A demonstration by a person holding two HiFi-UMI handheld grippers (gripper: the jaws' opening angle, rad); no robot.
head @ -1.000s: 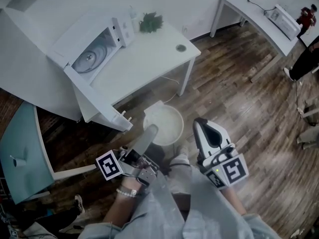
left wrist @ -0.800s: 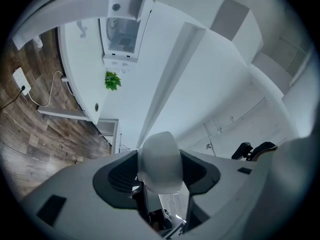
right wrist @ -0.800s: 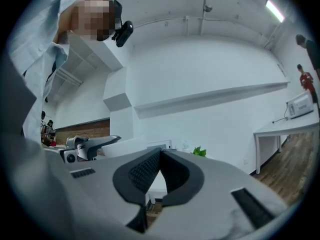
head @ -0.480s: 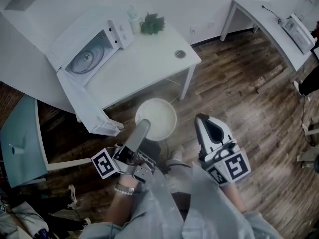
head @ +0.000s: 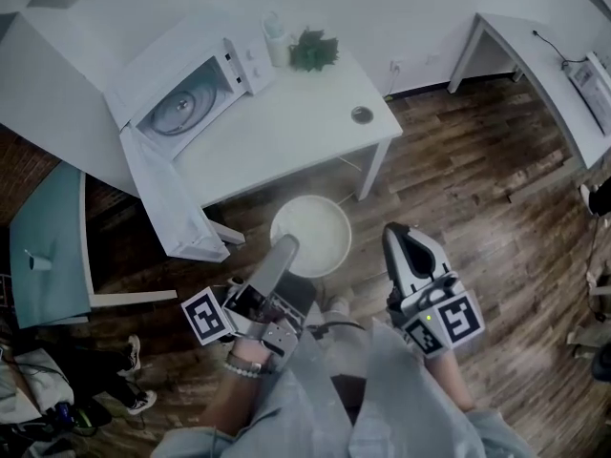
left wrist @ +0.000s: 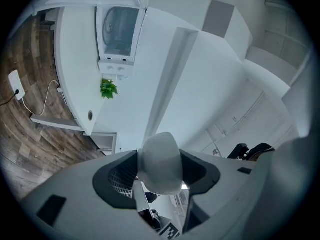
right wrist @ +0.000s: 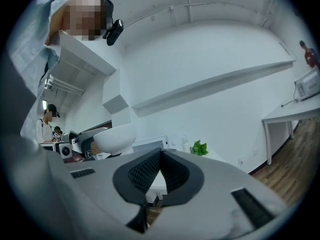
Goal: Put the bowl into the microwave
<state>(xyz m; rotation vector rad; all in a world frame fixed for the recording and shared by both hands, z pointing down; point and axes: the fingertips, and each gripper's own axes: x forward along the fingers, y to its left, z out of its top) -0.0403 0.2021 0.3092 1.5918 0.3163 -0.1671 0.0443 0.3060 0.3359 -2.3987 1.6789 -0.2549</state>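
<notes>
Jaws: left gripper (head: 285,252) holds one bowl (head: 315,232), seemingly by rim; right gripper (right wrist: 160,156) clenched, empty.

The bowl (head: 311,235) has its near rim tucked under the left gripper (head: 285,249); in the left gripper view only a small round piece of the bowl shows between the jaws; the little round thing (head: 361,114) on the white table (head: 286,136) is too small to tell; the side table (head: 539,53) and the teal table (head: 43,246) run off the picture's edges
</notes>
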